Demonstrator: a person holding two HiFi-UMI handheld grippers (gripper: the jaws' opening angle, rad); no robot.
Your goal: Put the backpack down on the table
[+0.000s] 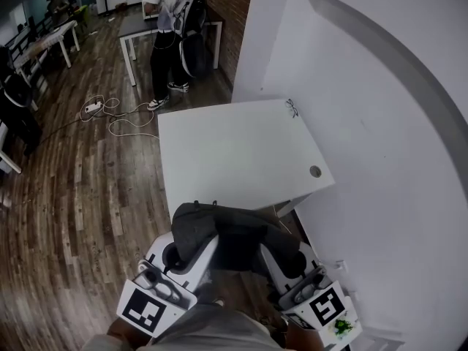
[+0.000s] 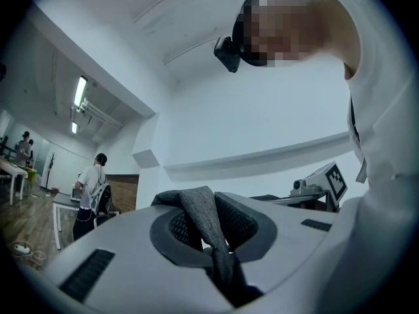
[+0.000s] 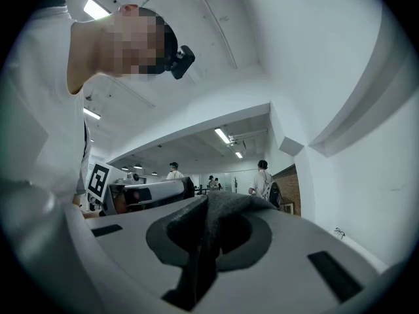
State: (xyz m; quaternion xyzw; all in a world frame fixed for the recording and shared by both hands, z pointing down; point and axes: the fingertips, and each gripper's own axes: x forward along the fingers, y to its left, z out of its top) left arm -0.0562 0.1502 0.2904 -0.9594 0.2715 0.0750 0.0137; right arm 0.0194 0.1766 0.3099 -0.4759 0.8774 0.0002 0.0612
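Left claw (image 2: 208, 235), right claw (image 3: 208, 239) — backpack (image 1: 235, 234) crosswise

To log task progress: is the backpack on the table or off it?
Off it: the backpack hangs clamped between left gripper and right gripper, near the table's front edge, not on top.

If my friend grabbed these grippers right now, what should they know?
Left gripper: shut on a grey strap of the backpack.
Right gripper: shut on dark backpack fabric.
Backpack: held up between both grippers, just short of the white table's near edge.
Done: backpack gripped and off the floor.
Left to do: bring it over the table, set it down, let go.
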